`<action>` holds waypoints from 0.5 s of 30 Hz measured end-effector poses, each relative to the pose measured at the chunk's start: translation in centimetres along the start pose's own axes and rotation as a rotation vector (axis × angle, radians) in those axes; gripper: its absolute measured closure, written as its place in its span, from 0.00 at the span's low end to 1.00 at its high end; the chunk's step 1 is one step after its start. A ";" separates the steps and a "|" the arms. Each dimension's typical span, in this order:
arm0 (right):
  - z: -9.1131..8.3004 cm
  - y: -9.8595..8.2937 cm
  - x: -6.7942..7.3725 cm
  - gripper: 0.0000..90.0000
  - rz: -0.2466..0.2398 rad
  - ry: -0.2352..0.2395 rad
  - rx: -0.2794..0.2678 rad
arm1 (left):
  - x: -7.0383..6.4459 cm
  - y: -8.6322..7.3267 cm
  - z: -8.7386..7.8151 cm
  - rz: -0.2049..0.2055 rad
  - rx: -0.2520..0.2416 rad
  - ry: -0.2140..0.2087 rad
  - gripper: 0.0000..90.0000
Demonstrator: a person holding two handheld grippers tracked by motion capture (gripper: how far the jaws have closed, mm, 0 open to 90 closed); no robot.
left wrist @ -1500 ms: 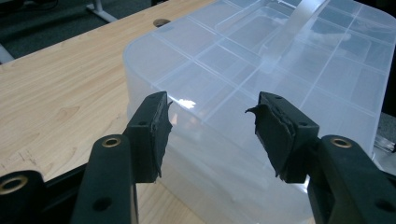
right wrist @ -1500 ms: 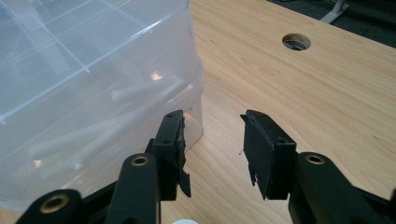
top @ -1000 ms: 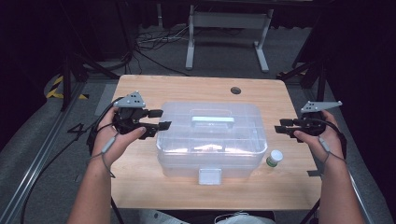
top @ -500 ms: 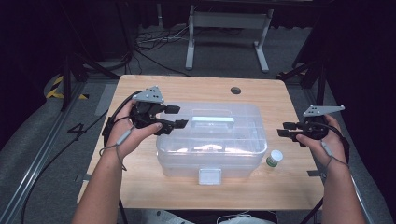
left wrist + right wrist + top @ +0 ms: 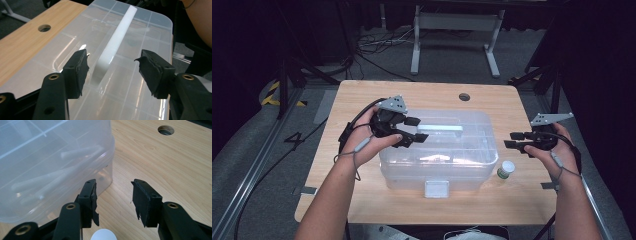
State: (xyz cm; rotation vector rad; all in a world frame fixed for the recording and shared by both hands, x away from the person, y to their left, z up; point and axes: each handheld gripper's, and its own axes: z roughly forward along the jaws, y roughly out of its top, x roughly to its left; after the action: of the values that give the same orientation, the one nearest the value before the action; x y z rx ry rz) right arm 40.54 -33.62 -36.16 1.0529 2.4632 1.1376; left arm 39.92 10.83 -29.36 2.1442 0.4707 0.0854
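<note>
A clear plastic storage box [image 5: 462, 157] with its lid on stands mid-table, with a white handle [image 5: 439, 128] on top and a white latch [image 5: 436, 188] at the front. My left gripper [image 5: 422, 129] hovers open over the lid's left part. In the left gripper view its jaws [image 5: 112, 66] stand wide either side of the near end of the handle [image 5: 117, 42], touching nothing. My right gripper [image 5: 509, 140] is open, just right of the box. Its jaws [image 5: 113, 197] face the box's corner [image 5: 50, 157] above the bare wood.
A small bottle [image 5: 505, 169] with a white cap [image 5: 103, 235] stands by the box's front right corner, under my right gripper. The wooden table [image 5: 362, 100] has a cable hole [image 5: 464, 96] at the back. White stick-like items lie inside the box.
My left gripper has moved right from beside the box to over its lid, near the handle. The right gripper has drifted slightly toward the person, still open.
</note>
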 end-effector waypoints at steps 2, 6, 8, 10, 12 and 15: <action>0.1 0.0 0.1 0.61 -0.004 0.001 0.002 | 0.0 0.1 0.4 0.003 0.006 -0.004 0.46; 0.2 0.1 0.2 0.61 -0.009 0.004 0.006 | 0.0 0.3 1.0 0.015 0.025 0.015 0.48; 0.4 0.1 0.3 0.61 -0.015 0.007 0.012 | 0.0 0.3 1.4 0.026 0.037 0.024 0.49; 0.5 0.2 0.4 0.61 -0.020 0.008 0.015 | 0.1 0.3 1.7 0.034 0.050 0.040 0.50; 0.6 0.2 0.5 0.60 -0.022 0.011 0.019 | 0.2 0.2 1.9 0.052 0.068 0.063 0.55; 0.7 0.2 0.5 0.60 -0.028 0.006 0.026 | 0.2 0.1 2.2 0.061 0.093 0.076 0.65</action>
State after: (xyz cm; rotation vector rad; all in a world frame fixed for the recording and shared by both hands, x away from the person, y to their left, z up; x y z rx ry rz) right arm 40.59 -32.75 -36.46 1.0205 2.4961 1.1048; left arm 40.65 9.16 -30.56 2.2533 0.4616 0.1832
